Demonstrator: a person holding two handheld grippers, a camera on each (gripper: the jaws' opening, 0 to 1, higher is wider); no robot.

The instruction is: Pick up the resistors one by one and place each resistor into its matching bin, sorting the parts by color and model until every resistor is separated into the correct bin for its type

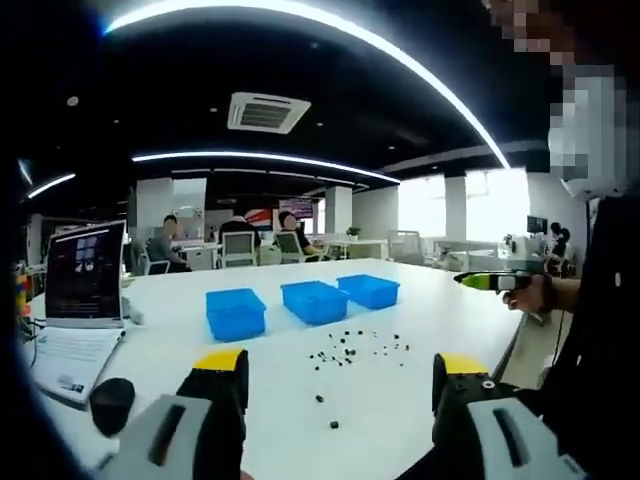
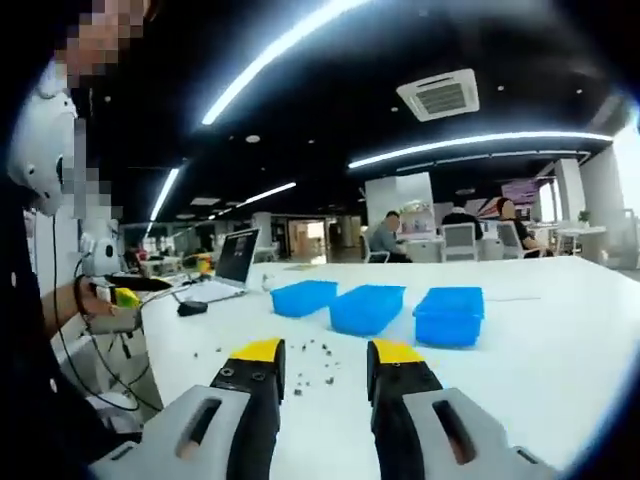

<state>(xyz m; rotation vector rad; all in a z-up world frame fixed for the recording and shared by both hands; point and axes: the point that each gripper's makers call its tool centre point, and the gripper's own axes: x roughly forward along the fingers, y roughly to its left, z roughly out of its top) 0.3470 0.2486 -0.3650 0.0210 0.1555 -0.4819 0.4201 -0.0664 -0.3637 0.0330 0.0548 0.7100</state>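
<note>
Left gripper (image 1: 340, 375): jaws spread, empty, above the white table (image 1: 420, 400)
Right gripper (image 2: 325, 362): jaws parted, empty, raised over the table
Resistors (image 1: 355, 347): scattered loose, just ahead of both
Bins (image 1: 313, 301): three blue, in a row behind them
Surroundings: laptop (image 1: 85, 275), black cap (image 1: 111, 401), seated people beyond

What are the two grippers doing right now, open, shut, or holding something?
Left gripper: open, holding nothing, above the white table.
Right gripper: open, holding nothing, facing the blue bins.
</note>
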